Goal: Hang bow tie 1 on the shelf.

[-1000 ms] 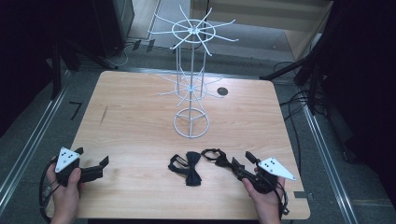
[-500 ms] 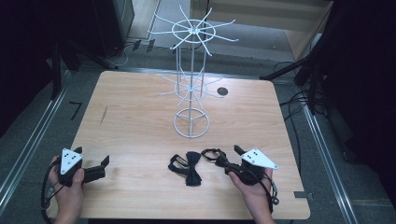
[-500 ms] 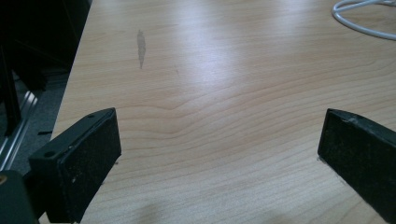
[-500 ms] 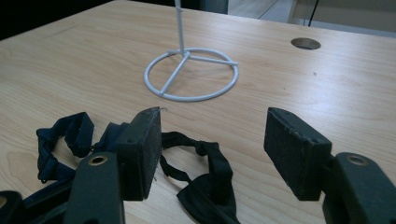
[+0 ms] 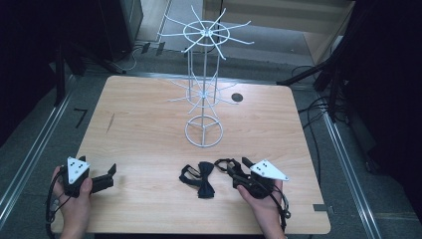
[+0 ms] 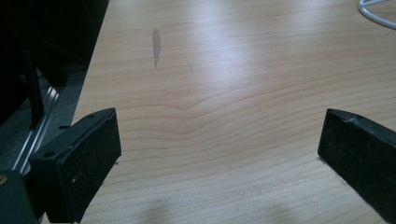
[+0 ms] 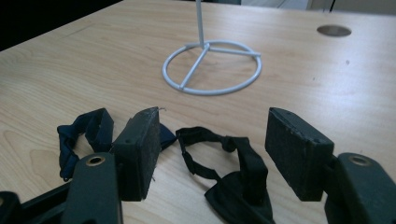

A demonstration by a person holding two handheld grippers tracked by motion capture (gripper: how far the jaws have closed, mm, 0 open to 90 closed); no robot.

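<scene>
Bow tie is judged light, soft and floppy: fabric knot plus thin strap loop, nothing fragile, low slip risk on padded jaws. The knot at the middle is judged the best grip point (thickest, least likely to fold away); the strap could also be pinched but would be expected to dangle and snag. It lies flat on the counter close to the near edge, roughly mid-width, in front of the ring base of the white wire rack and apart from it. Right claw is spread wide, jaws low over the counter, straddling the black strap loop; no contact can be confirmed. In the right gripper view the dark blue part of the tie is seen just beyond and outside one jaw, partly hidden by it, so the knot is judged off-centre to the grip. In the high view the right claw sits just beside the tie, toward the right edge. Left claw is also spread, nothing between the jaws but bare wood, parked near the near-left corner, well apart from the tie.
</scene>
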